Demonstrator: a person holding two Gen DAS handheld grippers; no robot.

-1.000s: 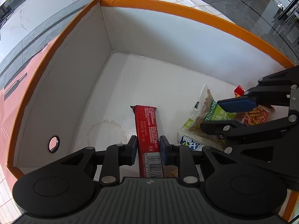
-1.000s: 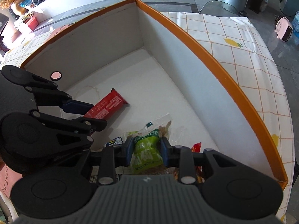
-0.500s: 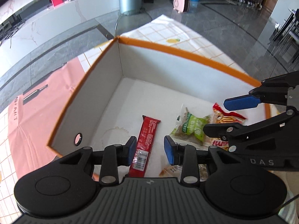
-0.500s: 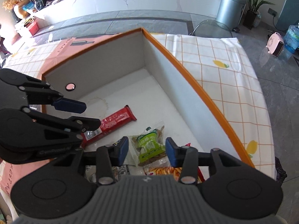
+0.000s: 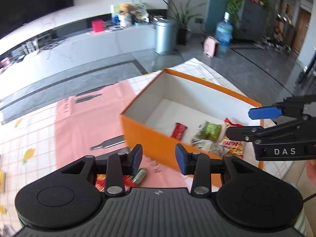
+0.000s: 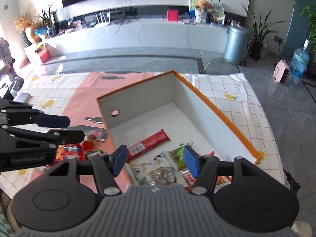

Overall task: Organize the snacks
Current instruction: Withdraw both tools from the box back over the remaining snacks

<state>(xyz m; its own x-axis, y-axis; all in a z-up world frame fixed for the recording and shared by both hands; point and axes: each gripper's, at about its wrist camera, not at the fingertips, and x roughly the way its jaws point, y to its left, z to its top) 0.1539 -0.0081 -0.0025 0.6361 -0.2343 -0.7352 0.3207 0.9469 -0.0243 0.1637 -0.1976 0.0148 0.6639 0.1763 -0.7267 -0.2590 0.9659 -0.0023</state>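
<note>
An orange box (image 5: 142, 128) (image 6: 217, 110) with white inside stands on the table. On its floor lie a red bar (image 5: 178, 131) (image 6: 150, 144), a green packet (image 5: 212, 129) (image 6: 178, 154), a white packet (image 6: 156, 169) and a red-yellow chips bag (image 5: 233, 145). My left gripper (image 5: 159, 158) (image 6: 69, 128) hovers above the box's near left outside wall, jaws opening, nothing between them. Over the box's near end hangs my right gripper (image 6: 155, 160) (image 5: 246, 122), its jaws also opening and bare.
More snack packets (image 6: 69, 152) (image 5: 138, 175) lie on a pink sheet (image 5: 83, 122) left of the box. A checked tablecloth (image 6: 233, 90) runs to the table's right edge. A hand (image 5: 311, 169) shows at the right. Beyond are a bin and floor.
Both grippers have let go, the left of the red bar, the right of the green packet. They rose out of the box and drew back, jaws widening. Both snacks stay inside.
</note>
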